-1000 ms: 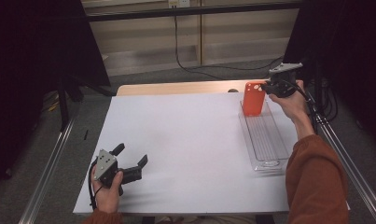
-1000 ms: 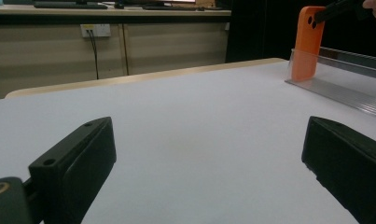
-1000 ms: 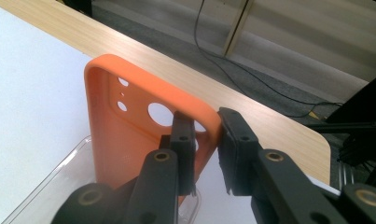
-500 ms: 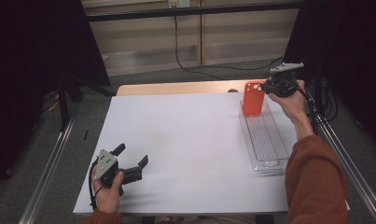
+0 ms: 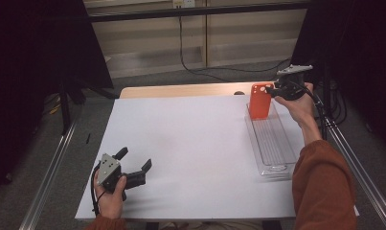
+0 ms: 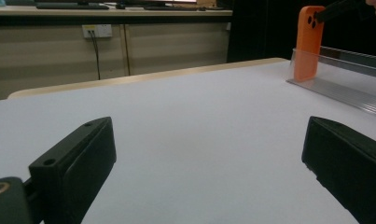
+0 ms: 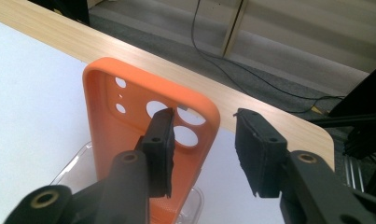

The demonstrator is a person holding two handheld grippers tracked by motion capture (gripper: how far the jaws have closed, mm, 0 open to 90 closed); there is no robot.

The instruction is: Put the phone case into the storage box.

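Surface (image 5: 195,153): white sheet over a light wooden top, whose bare edge shows along the far side. Clear plastic tray (image 5: 272,143): long and narrow, lying on the right part of the surface, running from near to far. Orange phone case (image 5: 260,100): standing upright at the far end of the tray, lower edge inside it, camera cut-outs near the top; in the right gripper view its hollow inner side (image 7: 143,130) faces the camera. Right hand-held gripper (image 5: 277,91): held in the person's right hand (image 5: 298,103) at the upper right edge of the case, with the grey plate on top; in the right gripper view (image 7: 202,144) its jaws stand apart, one jaw lying against the inside of the case beside the camera holes, the other clear of the case's outer side with a gap between, so the case is straddled but not pinched. Left hand-held gripper (image 5: 133,160): held in the left hand (image 5: 109,196) at the near left of the surface, well apart from the tray, resting low over the sheet; in the left gripper view (image 6: 209,158) its jaws are spread wide with bare white sheet between them. Orange sleeve (image 5: 322,187): covering the right forearm, at the lower right of the high view. Black cable (image 5: 193,52): hanging down the far wall to the floor.
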